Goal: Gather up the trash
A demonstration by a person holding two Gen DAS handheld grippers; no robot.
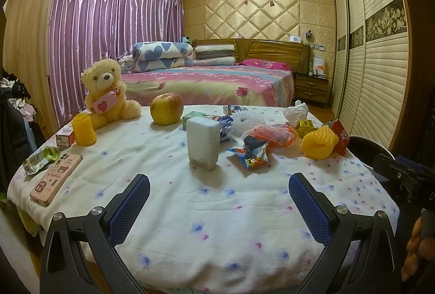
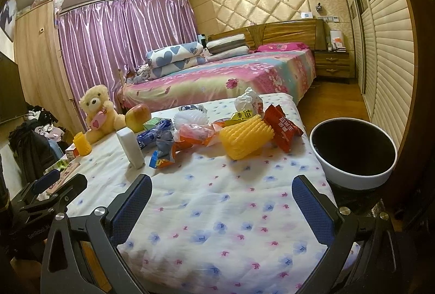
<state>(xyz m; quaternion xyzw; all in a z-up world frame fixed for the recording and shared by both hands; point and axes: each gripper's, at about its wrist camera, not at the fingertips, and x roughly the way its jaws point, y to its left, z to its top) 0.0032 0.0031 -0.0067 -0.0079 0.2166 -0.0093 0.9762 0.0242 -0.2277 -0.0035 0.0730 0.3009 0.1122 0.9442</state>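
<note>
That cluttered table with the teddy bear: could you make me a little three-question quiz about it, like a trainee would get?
1. True or false: the left gripper is holding a wrapper.
2. Which stands nearest the teddy bear? A) the red snack packet B) the apple C) the bin
3. Fill in: the pink phone lies near the table's ____ edge in the left wrist view.

Key:
1. False; both it and the right gripper are open and hold nothing.
2. B
3. left
</note>
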